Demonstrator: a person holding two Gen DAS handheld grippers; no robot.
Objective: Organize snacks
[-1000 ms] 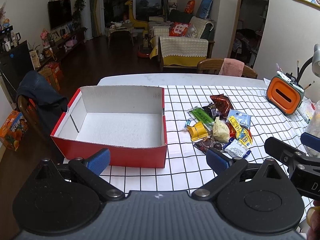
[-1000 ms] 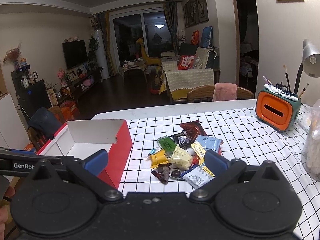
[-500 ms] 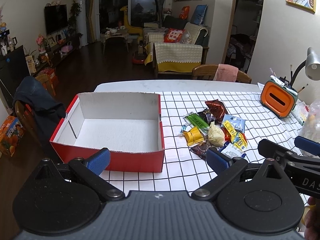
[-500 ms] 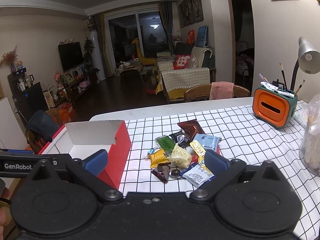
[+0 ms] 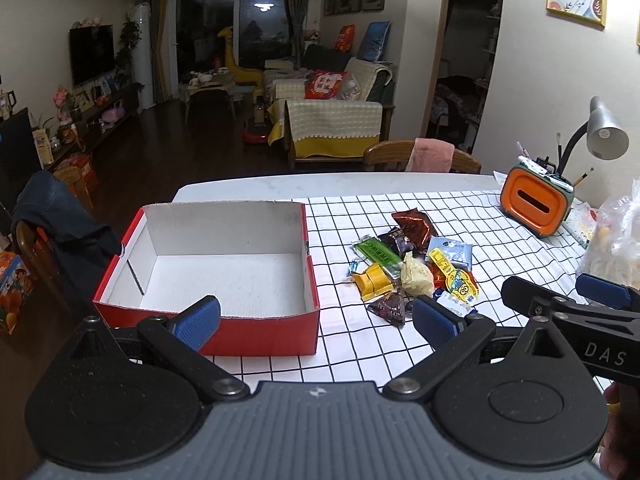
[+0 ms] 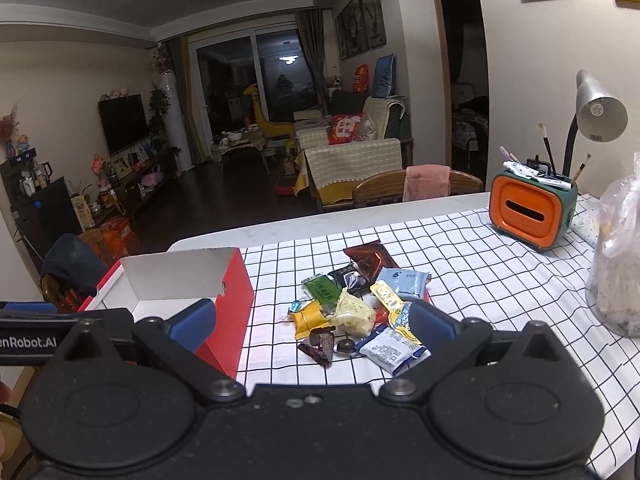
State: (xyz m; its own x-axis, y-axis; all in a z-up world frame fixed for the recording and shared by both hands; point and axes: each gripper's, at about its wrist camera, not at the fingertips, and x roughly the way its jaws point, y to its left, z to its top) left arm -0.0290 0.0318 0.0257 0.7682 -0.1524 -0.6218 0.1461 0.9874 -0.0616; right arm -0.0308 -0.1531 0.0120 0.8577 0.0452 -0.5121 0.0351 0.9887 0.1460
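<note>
A pile of small wrapped snacks (image 5: 412,268) lies on the checked tablecloth, right of an empty red box (image 5: 208,272) with a white inside. The pile (image 6: 356,308) and the box (image 6: 236,292) also show in the right wrist view. My left gripper (image 5: 316,316) is open and empty, held above the table's near edge in front of the box. My right gripper (image 6: 312,320) is open and empty, just short of the pile. The right gripper's fingers (image 5: 560,304) show at the right of the left wrist view.
An orange and green pen holder (image 6: 532,208) and a desk lamp (image 6: 596,116) stand at the back right. A clear bag of food (image 6: 620,264) stands at the right edge. A chair with a pink cloth (image 5: 428,156) is behind the table; a chair with a dark jacket (image 5: 52,216) is at the left.
Both grippers have tilted up and drawn back a little, so the table sits lower in both views. Both stay open. The snacks and box have not moved.
</note>
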